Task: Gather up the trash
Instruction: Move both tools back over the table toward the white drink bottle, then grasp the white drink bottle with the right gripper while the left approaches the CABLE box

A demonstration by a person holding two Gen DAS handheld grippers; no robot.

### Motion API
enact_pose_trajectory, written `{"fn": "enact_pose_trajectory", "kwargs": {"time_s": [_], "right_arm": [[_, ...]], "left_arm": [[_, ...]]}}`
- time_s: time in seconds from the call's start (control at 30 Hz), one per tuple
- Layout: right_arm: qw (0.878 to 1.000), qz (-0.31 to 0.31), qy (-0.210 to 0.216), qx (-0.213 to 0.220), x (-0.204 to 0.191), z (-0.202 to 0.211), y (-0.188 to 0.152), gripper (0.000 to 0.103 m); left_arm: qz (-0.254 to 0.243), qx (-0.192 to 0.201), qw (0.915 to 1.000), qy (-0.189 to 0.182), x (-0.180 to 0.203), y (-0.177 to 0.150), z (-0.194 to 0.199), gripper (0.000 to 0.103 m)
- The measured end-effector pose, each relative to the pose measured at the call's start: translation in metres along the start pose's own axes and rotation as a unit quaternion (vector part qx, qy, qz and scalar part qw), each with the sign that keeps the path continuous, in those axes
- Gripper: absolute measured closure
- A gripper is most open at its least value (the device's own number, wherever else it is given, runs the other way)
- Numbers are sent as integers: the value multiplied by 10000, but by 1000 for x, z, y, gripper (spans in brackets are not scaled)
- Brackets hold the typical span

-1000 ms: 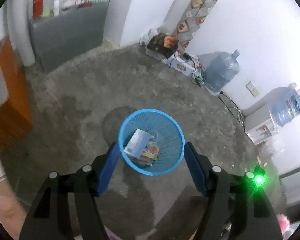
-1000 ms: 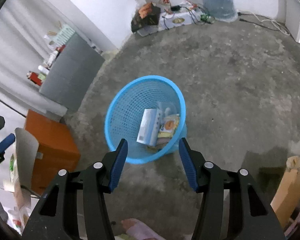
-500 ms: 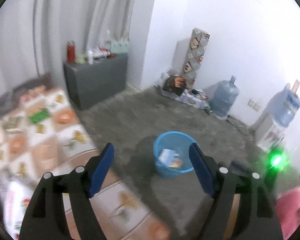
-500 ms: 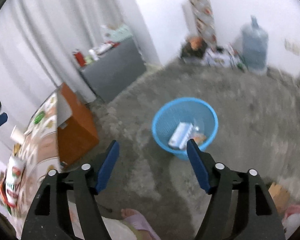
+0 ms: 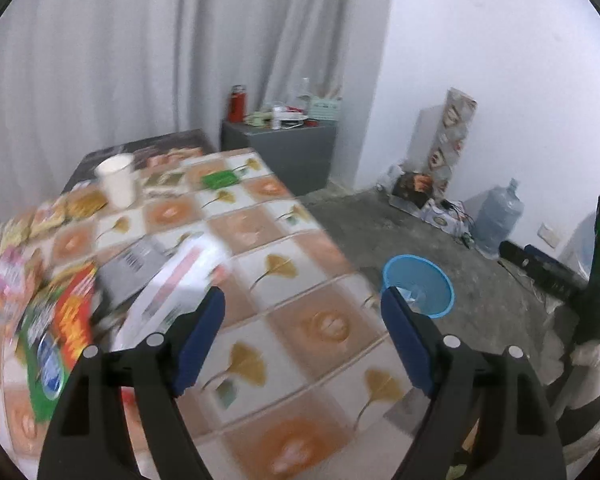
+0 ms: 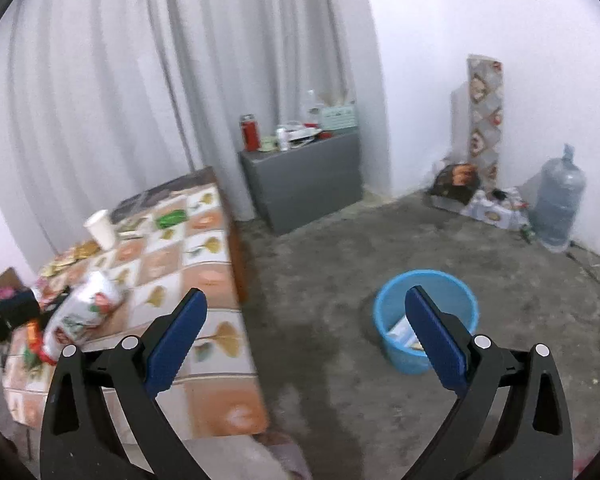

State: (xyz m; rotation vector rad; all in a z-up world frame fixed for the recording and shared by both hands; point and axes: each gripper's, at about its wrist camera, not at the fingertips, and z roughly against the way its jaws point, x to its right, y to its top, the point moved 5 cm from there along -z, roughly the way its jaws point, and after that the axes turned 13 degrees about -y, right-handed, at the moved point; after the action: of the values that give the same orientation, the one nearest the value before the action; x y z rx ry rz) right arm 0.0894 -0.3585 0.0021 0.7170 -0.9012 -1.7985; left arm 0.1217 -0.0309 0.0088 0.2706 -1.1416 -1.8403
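We hold both the left gripper (image 5: 300, 320) and right gripper (image 6: 306, 330) wide open and empty; wrappers (image 5: 60, 332) lie left of ours, the bin (image 6: 426, 320) right.

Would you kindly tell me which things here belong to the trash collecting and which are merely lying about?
For the job:
blue basket
wrappers on the table
white packet
paper cup

Lying about:
grey cabinet
water jug
red flask
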Motion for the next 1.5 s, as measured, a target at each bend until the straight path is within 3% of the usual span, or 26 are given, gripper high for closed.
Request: {"fn": "enact_pose_trajectory", "kwargs": {"time_s": [0.27, 0.43, 0.67, 0.87, 1.2, 1.3, 1.5], "right_arm": [[9975, 308, 535, -354, -53, 6, -10, 8], [9941, 588, 776, -467, -87, 11, -14, 8], [9871, 488, 1235, -897, -117, 6, -22, 8], [9755, 308, 1710, -1353, -145, 0, -24, 8], [9418, 195, 2619, -2098, -224, -9, -25, 8], [9330, 160, 2723, -2348, -247, -18, -29, 8], [9221, -63, 2494, -2957, -286, -48, -42, 8]], "left_arm": [[369, 194, 9987, 299, -35, -43, 50, 23], [493, 296, 9978, 337, -48, -59, 64, 23], [588, 336, 9974, 261, -61, -70, 69, 23], [694, 347, 9967, 255, -72, -76, 71, 22], [898, 385, 9945, 370, -89, -94, 83, 22], [986, 411, 9935, 386, -96, -99, 87, 22], [1095, 474, 9919, 439, -107, -105, 97, 22]]}}
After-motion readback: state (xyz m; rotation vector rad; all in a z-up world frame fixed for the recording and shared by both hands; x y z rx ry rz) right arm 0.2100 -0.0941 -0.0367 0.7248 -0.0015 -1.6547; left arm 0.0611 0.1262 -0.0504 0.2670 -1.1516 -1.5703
